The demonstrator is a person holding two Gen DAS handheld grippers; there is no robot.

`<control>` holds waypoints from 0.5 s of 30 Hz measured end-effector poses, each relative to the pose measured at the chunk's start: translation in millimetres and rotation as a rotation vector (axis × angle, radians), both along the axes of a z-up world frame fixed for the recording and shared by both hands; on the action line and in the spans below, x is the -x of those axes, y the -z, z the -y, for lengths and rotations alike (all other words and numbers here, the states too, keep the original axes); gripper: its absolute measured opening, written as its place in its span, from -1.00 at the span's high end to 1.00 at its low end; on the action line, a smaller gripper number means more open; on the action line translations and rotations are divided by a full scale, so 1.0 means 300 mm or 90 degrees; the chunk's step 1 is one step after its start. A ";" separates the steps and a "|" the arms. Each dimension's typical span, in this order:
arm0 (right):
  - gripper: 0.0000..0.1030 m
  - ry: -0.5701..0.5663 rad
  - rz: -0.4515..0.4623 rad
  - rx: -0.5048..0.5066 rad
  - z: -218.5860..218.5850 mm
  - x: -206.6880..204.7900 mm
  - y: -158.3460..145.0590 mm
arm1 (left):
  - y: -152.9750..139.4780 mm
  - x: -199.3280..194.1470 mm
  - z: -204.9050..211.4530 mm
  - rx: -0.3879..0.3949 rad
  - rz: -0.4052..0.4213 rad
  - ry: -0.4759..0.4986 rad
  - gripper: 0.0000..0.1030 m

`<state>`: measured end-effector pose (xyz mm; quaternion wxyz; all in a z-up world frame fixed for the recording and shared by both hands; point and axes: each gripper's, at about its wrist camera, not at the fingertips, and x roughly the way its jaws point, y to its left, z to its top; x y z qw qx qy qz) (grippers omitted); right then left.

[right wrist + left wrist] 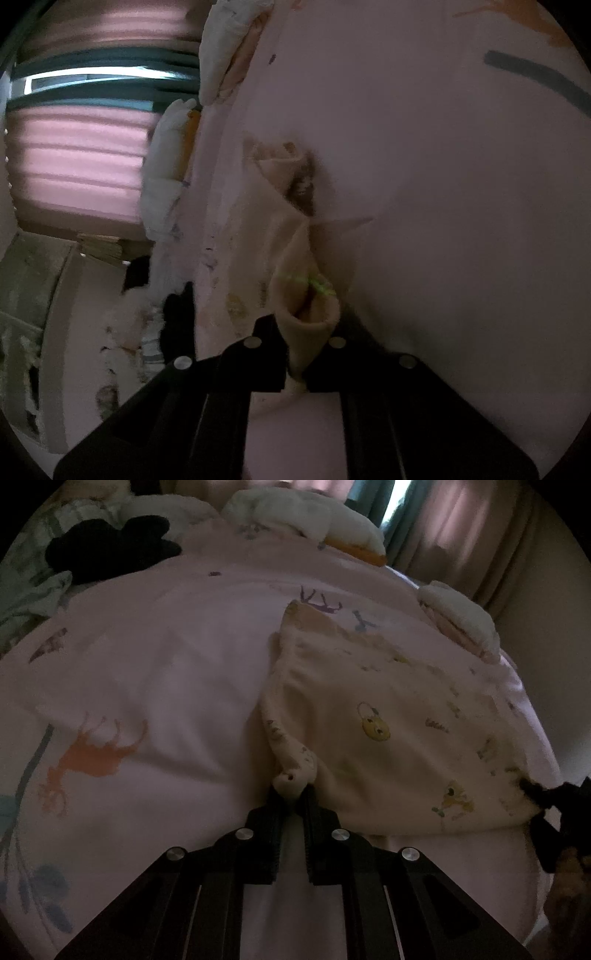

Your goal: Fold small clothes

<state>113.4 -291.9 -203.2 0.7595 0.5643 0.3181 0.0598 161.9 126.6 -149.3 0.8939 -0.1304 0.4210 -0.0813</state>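
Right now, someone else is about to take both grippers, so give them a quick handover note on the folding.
Left gripper: shut on a bunched corner of the cream printed garment.
Right gripper: shut on another edge of the same garment, with cloth pinched between its jaws.
The garment lies on the pink animal-print bedsheet, spread out but rumpled.
Folded white clothes sit near the far edge; a black garment lies far left, unfolded.
Done: both corners gripped. Left: make the fold, flatten it, then probably the black piece.
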 end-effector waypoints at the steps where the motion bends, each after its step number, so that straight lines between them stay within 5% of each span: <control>1: 0.86 -0.001 0.013 -0.013 0.000 0.001 -0.010 | 0.001 0.001 -0.001 0.007 0.000 -0.002 0.84; 9: 0.88 -0.093 0.120 0.031 -0.194 -0.120 -0.253 | -0.001 -0.004 -0.043 0.063 -0.021 -0.005 0.84; 15: 0.89 -0.396 0.152 0.203 -0.704 -0.232 -0.374 | 0.004 0.006 -0.094 0.115 -0.036 -0.011 0.84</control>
